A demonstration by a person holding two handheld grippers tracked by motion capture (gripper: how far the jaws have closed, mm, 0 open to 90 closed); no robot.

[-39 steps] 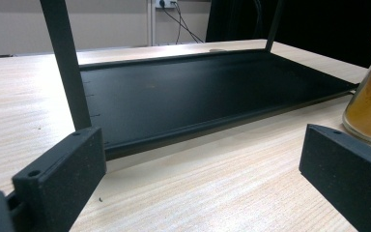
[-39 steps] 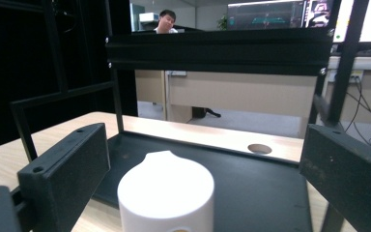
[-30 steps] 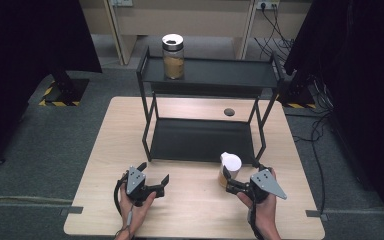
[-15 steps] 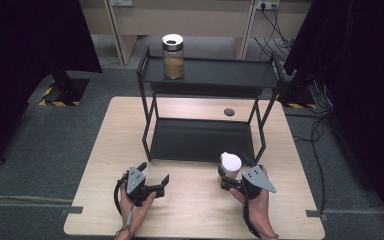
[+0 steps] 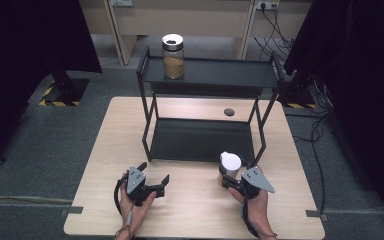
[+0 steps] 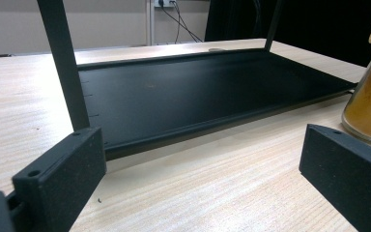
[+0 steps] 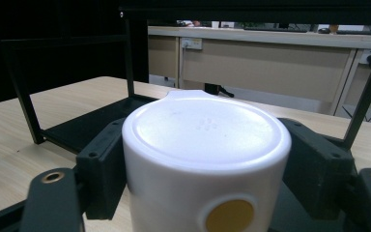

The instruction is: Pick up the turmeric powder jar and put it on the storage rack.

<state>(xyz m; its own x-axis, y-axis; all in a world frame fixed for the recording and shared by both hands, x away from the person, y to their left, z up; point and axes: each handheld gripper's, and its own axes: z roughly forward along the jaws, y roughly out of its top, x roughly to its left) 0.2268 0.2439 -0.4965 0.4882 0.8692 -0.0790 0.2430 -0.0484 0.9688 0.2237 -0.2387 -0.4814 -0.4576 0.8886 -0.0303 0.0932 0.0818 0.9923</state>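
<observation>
White, smooth round-lidded glass spice jar (image 5: 230,164) sits clamped between the right gripper's (image 5: 234,175) just-closed blocky fingers (image 7: 101,169); left gripper (image 5: 156,179) fingers spread.

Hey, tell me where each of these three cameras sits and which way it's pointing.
High view: above the table's near edge, looking forward and down at the black two-tier rack; both forearms show, with left gripper and right gripper.
Left gripper view: low over the table, facing the rack's bottom shelf between its open jaws.
Right gripper view: behind the white-lidded spice jar, jaws closing on it.
Shared: all three show that jar and the rack.
</observation>
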